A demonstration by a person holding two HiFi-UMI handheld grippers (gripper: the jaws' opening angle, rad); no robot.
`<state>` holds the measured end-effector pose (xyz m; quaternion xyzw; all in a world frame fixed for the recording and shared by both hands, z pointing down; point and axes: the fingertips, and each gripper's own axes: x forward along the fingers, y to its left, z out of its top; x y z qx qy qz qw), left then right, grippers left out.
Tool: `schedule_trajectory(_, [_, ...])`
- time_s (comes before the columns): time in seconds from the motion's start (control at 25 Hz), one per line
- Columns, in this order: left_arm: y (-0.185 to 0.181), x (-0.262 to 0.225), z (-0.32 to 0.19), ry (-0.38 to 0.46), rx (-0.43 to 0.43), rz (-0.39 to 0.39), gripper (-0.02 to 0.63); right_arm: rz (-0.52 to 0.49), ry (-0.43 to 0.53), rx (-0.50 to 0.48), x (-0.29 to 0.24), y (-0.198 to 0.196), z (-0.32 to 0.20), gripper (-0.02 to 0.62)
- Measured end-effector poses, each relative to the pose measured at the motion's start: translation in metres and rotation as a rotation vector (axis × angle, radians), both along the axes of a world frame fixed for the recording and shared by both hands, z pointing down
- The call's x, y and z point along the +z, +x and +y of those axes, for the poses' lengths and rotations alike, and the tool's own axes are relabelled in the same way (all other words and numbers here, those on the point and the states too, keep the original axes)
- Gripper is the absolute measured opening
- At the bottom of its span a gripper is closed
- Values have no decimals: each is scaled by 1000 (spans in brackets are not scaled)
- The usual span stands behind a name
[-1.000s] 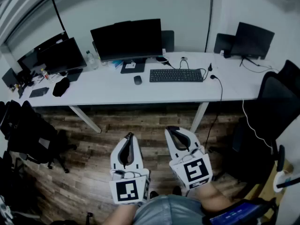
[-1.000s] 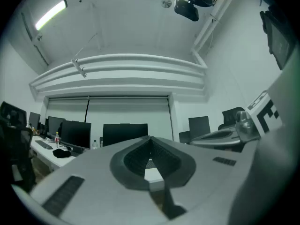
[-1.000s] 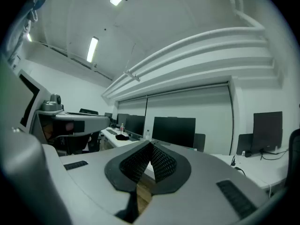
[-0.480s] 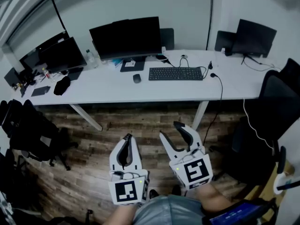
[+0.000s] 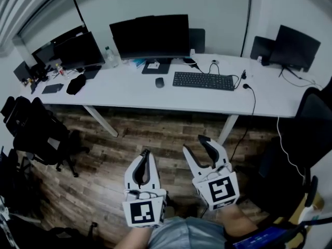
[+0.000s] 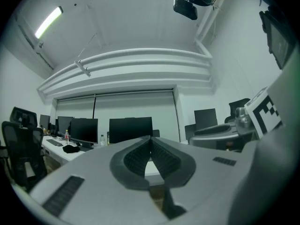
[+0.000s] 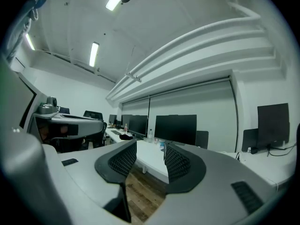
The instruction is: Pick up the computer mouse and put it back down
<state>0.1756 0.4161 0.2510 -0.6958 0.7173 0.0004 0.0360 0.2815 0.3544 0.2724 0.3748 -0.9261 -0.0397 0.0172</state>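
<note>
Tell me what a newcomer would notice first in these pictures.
Two white grippers with square-marker cubes fill the bottom of the head view, above a wooden floor: the left gripper is shut, while the right gripper has jaws that have just been opening, with nothing between them. Beyond runs a long white desk with a big dark monitor, a keyboard and the small computer mouse.

Mouse (image 5: pixel 160 82) too small for detail; chair (image 5: pixel 314 113) cut off at rt edge.
</note>
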Motion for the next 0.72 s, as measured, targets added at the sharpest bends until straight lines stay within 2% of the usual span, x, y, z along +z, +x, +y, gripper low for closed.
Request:
schedule_trajectory(0.16, [-18, 9, -14, -30, -28, 2, 8, 14, -18, -16, 9, -15, -17, 196])
schedule_trajectory(0.36, [-52, 24, -44, -39, -28, 50, 8, 36, -43, -17, 24, -47, -47, 193])
schedule_trajectory(0.72, [-141, 37, -138, -51, 9, 42, 8, 63, -67, 16, 38, -135, -139, 181])
